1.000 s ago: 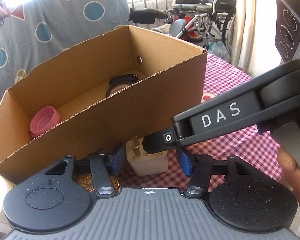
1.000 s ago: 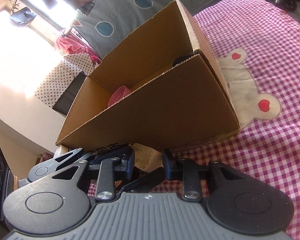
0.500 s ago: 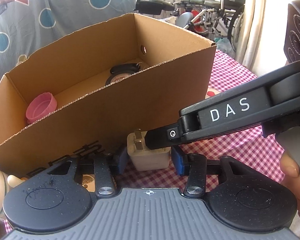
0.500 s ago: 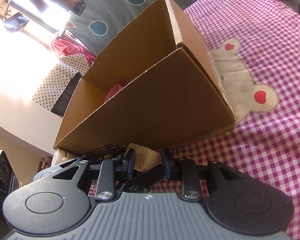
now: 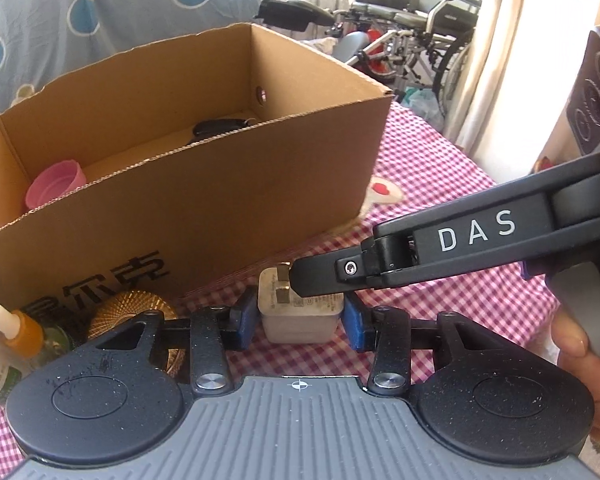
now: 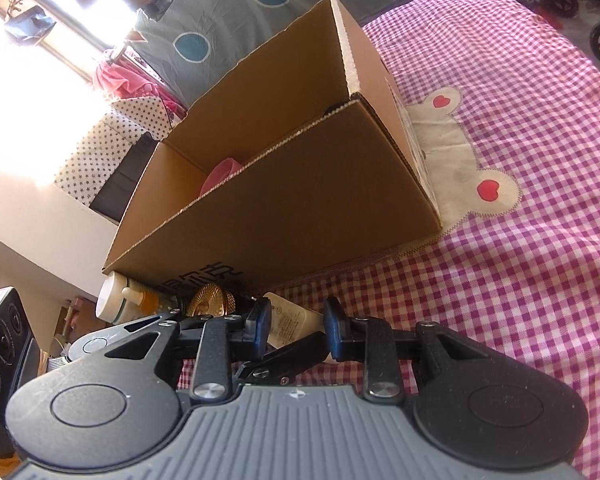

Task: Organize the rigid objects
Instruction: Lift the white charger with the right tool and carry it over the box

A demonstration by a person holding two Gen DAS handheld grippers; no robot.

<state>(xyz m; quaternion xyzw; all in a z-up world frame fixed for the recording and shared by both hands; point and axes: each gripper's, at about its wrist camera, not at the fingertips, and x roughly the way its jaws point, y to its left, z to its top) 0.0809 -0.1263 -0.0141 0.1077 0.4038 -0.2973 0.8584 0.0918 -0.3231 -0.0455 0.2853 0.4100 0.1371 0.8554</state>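
My left gripper (image 5: 300,322) pinched the off-white square plug adapter (image 5: 300,312) between its blue pads, on the pink-and-white checked cloth (image 5: 440,184) just before the open brown cardboard box (image 5: 220,208). My right gripper (image 6: 294,330) reached in from that tool's right, one black finger (image 5: 320,280) lying over the adapter's top; its narrow jaws flanked the adapter, and I could not tell whether they pressed it. A ribbed gold round lid (image 5: 134,308) lay just left of my left gripper.

Both wrist views look down, close — sharing the cardboard box (image 5: 220,200).
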